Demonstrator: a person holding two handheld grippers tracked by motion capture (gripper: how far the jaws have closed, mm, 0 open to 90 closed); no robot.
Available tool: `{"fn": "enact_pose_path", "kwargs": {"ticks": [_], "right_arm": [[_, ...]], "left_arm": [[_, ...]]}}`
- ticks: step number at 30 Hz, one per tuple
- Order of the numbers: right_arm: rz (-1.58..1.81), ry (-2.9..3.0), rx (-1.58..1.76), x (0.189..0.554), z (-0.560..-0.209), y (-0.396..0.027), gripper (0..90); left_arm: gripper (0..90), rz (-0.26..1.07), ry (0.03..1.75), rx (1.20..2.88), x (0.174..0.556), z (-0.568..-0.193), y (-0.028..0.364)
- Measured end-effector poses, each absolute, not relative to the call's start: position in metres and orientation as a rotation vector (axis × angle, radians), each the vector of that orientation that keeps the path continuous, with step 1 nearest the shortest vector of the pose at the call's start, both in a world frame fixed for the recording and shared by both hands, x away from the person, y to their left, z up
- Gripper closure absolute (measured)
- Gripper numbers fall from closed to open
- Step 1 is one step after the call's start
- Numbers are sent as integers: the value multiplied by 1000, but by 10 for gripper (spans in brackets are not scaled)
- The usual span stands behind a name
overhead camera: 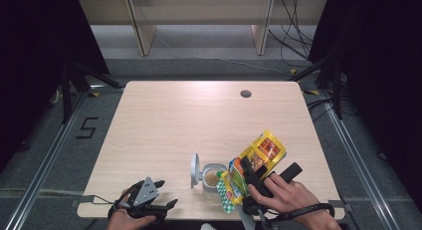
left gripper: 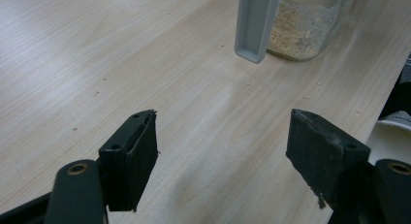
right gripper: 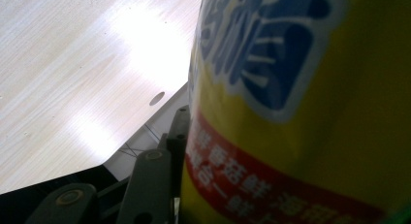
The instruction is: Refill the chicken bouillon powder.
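**Yellow pouch tipped over an open jar at the near table edge**

High view: the right hand (overhead camera: 288,195) reaches in from the bottom right, wrist angled toward the table's middle. Its right gripper (overhead camera: 251,177) clamps a yellow snack pouch (overhead camera: 259,155), tilted with its lower end over a clear jar (overhead camera: 213,177). The jar stands near the table's front edge, its grey lid (overhead camera: 195,170) flipped up on its left side. The left hand (overhead camera: 127,217) rests at the front-left edge, well apart from the jar, holding the left gripper (overhead camera: 159,197). The table (overhead camera: 174,120) is pale wood with 1 round cable hole (overhead camera: 245,94); grey floor, dark curtains and shelving surround it.

Left gripper view: 2 black jaws stand spread with only bare wood between them. The jar, holding tan crumbs, and its lid (left gripper: 254,25) sit ahead, beyond the jaws.

Right gripper view: the pouch (right gripper: 310,112) presses against the left jaw; the other jaw is hidden behind it.
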State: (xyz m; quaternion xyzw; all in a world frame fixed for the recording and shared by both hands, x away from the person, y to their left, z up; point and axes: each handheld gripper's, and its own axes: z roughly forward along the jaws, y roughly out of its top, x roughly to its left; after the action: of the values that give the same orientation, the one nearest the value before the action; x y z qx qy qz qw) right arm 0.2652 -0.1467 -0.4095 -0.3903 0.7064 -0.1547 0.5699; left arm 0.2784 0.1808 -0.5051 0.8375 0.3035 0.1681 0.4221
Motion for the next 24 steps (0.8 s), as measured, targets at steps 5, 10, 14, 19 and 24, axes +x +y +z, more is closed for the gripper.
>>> {"fn": "enact_pose_path", "kwargs": {"ticks": [5,10,14,19,24], "right_arm": [[-364,1660,-909,265,-409,-147,631],[-361,1660,-911,265,-409,-146,631],[-369,1661,-916,265,-409,-146,631],[-370,1654,-927,265,-412,-145,633],[-380,1652,-932,265,-409,-146,634]], "left_arm": [[261,427,757,2104,279,-505,182],[261,427,757,2104,279,-505,182],[261,428,757,2105,279,-505,181],[261,428,757,2104,279,-505,182],[261,425,759,2099,278,-505,181]]}}
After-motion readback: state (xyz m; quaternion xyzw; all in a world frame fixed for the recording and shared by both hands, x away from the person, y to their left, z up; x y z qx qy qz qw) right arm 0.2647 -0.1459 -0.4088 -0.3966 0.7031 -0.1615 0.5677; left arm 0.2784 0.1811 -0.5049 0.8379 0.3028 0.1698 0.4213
